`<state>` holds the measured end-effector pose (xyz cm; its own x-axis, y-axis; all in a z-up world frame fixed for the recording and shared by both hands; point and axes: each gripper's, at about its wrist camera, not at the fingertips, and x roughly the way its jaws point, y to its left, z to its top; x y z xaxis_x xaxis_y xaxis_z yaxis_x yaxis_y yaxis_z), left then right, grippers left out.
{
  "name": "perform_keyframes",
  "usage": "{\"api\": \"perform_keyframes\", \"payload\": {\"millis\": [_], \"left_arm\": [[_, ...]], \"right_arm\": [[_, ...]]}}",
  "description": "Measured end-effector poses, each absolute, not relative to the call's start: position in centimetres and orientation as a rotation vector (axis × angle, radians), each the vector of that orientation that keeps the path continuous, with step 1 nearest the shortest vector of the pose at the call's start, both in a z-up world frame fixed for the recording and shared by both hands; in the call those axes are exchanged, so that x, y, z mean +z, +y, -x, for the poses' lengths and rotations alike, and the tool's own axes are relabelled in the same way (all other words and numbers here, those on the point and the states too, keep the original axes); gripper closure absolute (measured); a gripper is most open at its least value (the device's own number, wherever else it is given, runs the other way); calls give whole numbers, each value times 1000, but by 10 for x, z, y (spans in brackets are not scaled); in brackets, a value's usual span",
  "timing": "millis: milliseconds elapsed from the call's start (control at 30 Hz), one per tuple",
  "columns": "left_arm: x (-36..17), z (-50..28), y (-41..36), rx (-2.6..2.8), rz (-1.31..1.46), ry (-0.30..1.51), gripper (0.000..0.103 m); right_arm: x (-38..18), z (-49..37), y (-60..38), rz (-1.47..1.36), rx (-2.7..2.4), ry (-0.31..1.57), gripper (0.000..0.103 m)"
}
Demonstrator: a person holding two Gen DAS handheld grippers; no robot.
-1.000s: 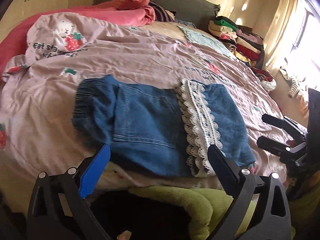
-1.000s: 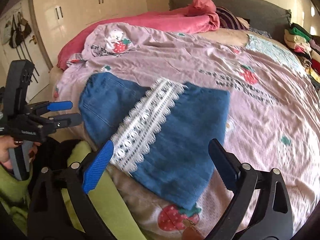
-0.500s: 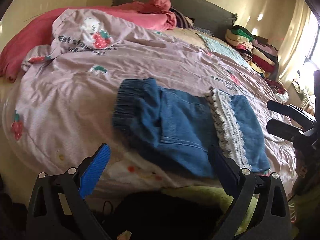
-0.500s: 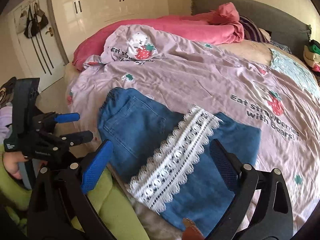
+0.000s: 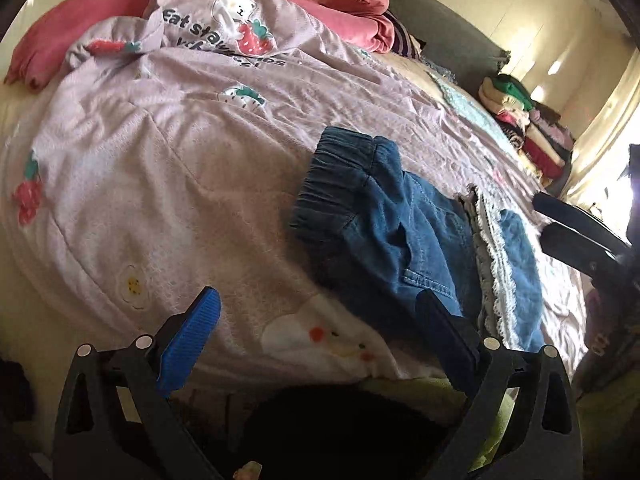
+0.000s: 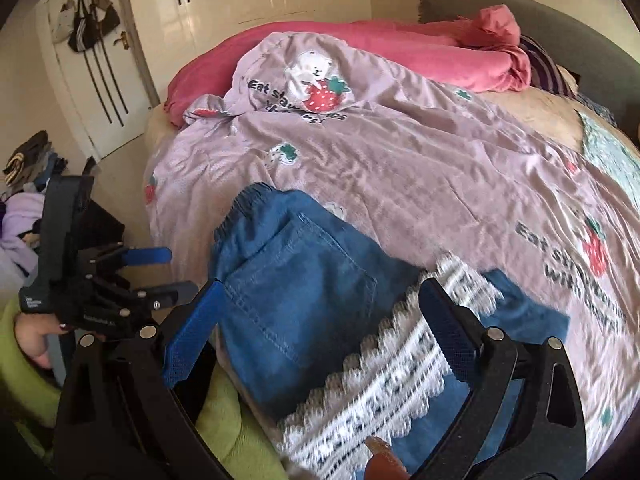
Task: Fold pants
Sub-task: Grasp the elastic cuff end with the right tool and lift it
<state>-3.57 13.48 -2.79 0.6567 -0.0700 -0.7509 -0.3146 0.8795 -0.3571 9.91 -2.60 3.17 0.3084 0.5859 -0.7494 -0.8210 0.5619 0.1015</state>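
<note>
My left hand-held gripper (image 5: 316, 324) is spread wide and holds nothing; it hovers off the near edge of the bed, with the folded blue denim pants with a white lace band (image 5: 404, 236) just ahead and to its right. My right hand-held gripper (image 6: 320, 320) is likewise wide and empty, poised directly above the pants, its fingers framing the back pocket and the lace band (image 6: 400, 364). The pants lie flat near the bed's near edge on the mauve strawberry-print duvet cover (image 5: 160, 168), elasticated waistband (image 5: 332, 176) toward the left. I judge the denim soft, limp and moderately light, with enough body to hold a crease but none to support itself, so it will sag between grasp points. The lace looks delicate and liable to snag; avoid pinching it. Recommended hold: the thick gathered waistband corners or a double-layer folded edge, one hand-held gripper at each. The duvet cover is loose and may be caught up with the pants.
</note>
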Motion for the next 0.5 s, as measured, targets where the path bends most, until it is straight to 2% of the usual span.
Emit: {"api": "perform_keyframes", "payload": {"millis": [167, 267, 333, 400, 500], "left_arm": [[-28, 32, 133, 77, 540, 816, 8], [-34, 26, 133, 36, 590, 820, 33], [-38, 20, 133, 29, 611, 830, 35], [-42, 15, 133, 20, 627, 839, 46], [-49, 4, 132, 17, 621, 856, 49]], "right_arm": [[32, -111, 3, 354, 1001, 843, 11], [31, -119, 19, 364, 1035, 860, 11], [27, -125, 32, 376, 1075, 893, 11], [22, -130, 45, 398, 1100, 919, 11], [14, -134, 59, 421, 1122, 944, 11]]}}
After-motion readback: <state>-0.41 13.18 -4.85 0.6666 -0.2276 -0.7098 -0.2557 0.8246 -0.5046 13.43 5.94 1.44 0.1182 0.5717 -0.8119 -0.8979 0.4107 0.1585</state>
